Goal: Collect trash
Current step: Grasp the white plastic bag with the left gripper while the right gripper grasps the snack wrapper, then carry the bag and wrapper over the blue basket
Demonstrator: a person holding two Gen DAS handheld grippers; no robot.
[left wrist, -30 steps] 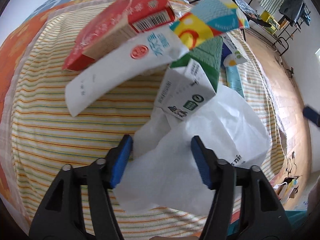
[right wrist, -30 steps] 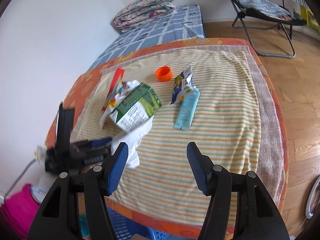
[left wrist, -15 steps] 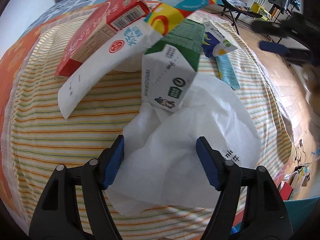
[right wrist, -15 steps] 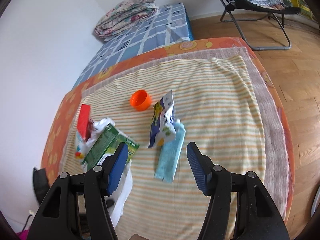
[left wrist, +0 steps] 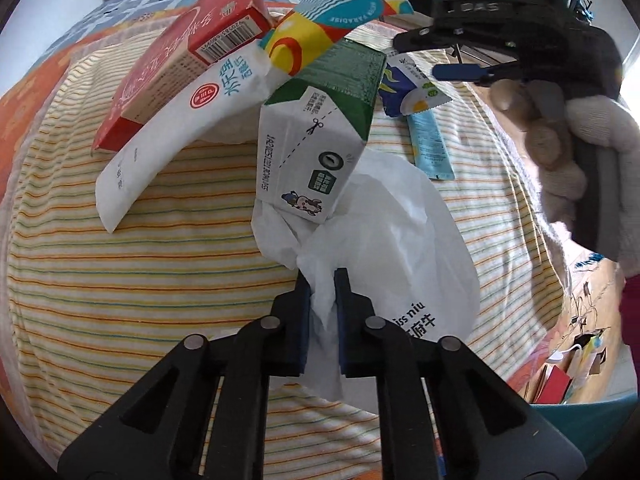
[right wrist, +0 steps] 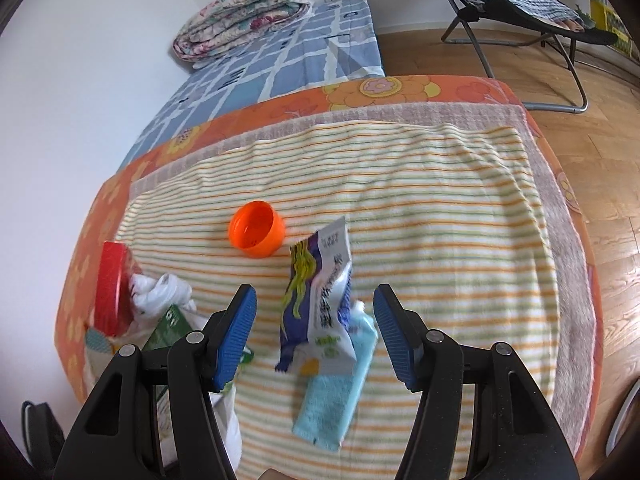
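My left gripper (left wrist: 322,276) is shut on a bunched fold of the white plastic bag (left wrist: 392,248) lying on the striped towel (left wrist: 120,300). A green-and-white carton (left wrist: 320,136), a white pouch (left wrist: 172,132), a red box (left wrist: 180,68) and a colourful wrapper (left wrist: 332,12) are piled at the bag's far end. My right gripper (right wrist: 316,304) is open over a dark blue snack wrapper (right wrist: 320,280) and a light blue wrapper (right wrist: 340,392); its pads stand clear of both. An orange cap (right wrist: 256,232) lies just beyond.
A gloved hand (left wrist: 560,152) carries the right gripper (left wrist: 416,54) at the upper right of the left wrist view. Behind the bed (right wrist: 420,88) are a folded quilt (right wrist: 244,4), a folding chair (right wrist: 520,0) and wooden floor (right wrist: 600,160).
My left gripper has shut on the white bag, which it straddled open before. My right gripper has travelled from the bed's near edge to above the two blue wrappers, staying open.
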